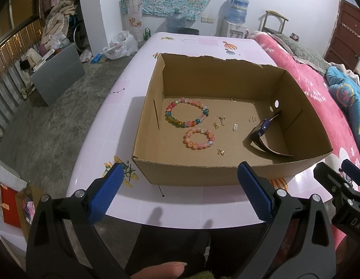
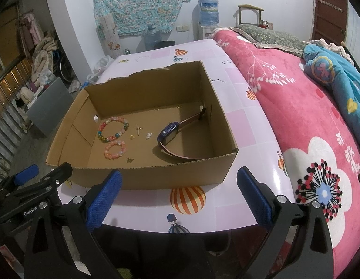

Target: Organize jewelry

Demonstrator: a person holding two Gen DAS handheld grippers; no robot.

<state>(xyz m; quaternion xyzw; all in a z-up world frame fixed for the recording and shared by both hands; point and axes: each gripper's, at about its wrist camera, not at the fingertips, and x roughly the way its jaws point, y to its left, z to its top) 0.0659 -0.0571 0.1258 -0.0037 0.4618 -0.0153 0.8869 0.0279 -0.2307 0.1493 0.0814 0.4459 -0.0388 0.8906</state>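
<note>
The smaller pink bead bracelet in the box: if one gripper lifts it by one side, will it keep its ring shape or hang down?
The smaller pink bracelet is separate round beads, probably strung on cord, so it would likely sag into a loop. The glossy beads may slip between the fingers. It lies flat on the cardboard box floor, so rolling seems unlikely.

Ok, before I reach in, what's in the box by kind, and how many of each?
Bead bracelets: 2, a multicoloured one and a smaller pink one
Watches: 1, blue watch with brown strap
Rings by the back wall: 2
Small gold and silver charms: 5
Total: 10
</note>
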